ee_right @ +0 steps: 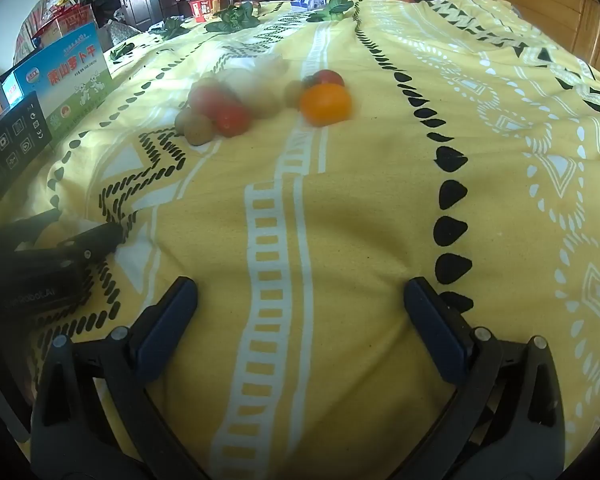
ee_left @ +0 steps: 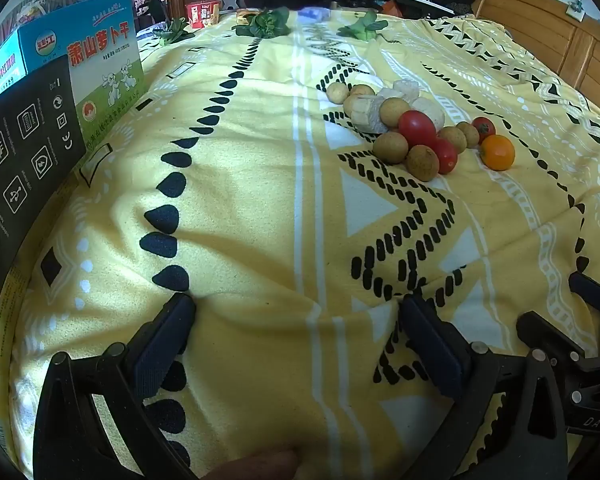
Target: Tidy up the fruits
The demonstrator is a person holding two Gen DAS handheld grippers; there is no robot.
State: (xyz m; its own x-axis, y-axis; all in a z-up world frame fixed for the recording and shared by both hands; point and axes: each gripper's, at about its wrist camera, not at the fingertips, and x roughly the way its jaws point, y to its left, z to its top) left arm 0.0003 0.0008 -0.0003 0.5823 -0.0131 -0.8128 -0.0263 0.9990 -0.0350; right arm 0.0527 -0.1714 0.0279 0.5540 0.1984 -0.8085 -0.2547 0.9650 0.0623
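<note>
Toward the far middle of the yellow bedspread (ee_left: 260,208) the fruit pile (ee_left: 416,132) was clustered, while the left gripper (ee_left: 296,308) and right gripper (ee_right: 300,292) were held spread, nothing gripped

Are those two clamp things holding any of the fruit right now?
No. The left gripper and right gripper are both open with only cloth between their fingers; the fruit pile lies untouched ahead.

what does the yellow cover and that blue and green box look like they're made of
The yellow cover looks like soft woven or brushed fabric, matte: it creases and has a fuzzy grain. The blue and green box looks like printed cardboard, slightly glossy, with sharp folded edges.
</note>
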